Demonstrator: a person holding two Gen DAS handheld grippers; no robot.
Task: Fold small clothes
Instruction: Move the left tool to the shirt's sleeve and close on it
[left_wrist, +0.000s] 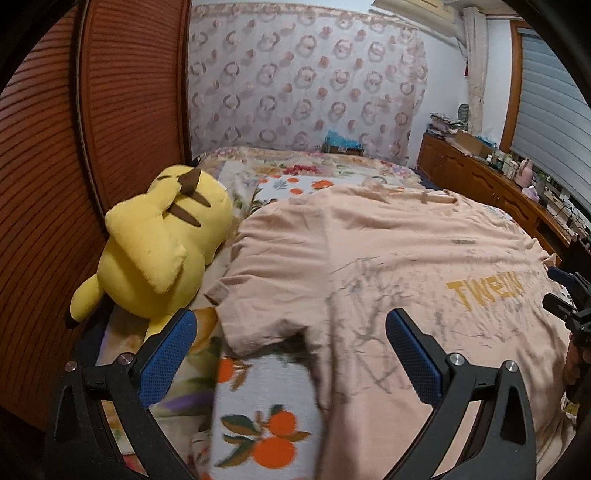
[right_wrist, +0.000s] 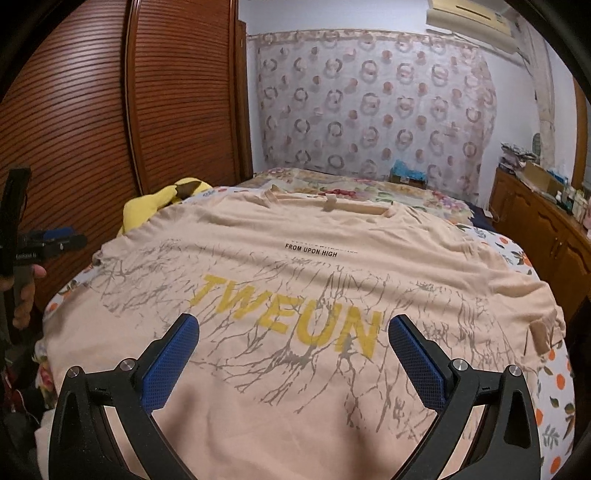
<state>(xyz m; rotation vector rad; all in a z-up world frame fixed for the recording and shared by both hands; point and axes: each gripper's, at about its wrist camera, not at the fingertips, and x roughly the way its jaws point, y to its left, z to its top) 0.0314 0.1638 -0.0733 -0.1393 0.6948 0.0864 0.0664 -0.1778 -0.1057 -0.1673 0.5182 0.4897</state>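
Observation:
A peach T-shirt (right_wrist: 295, 258) with yellow letters and grey branch print lies spread flat on the bed, collar toward the far wall. In the left wrist view the same T-shirt (left_wrist: 369, 251) fills the right half, its left sleeve (left_wrist: 236, 295) near me. My left gripper (left_wrist: 290, 325) is open above that sleeve and the shirt's lower left corner, holding nothing. My right gripper (right_wrist: 293, 328) is open over the shirt's lower middle, just above the print, also with nothing in it. The right gripper (left_wrist: 569, 302) shows at the right edge of the left wrist view.
A yellow plush toy (left_wrist: 159, 240) lies at the bed's left side against a brown slatted wardrobe (left_wrist: 92, 147). The bedsheet (left_wrist: 266, 424) has an orange-fruit print. A wooden cabinet (right_wrist: 539, 221) with clutter runs along the right. A hand (right_wrist: 26, 299) holds the left gripper.

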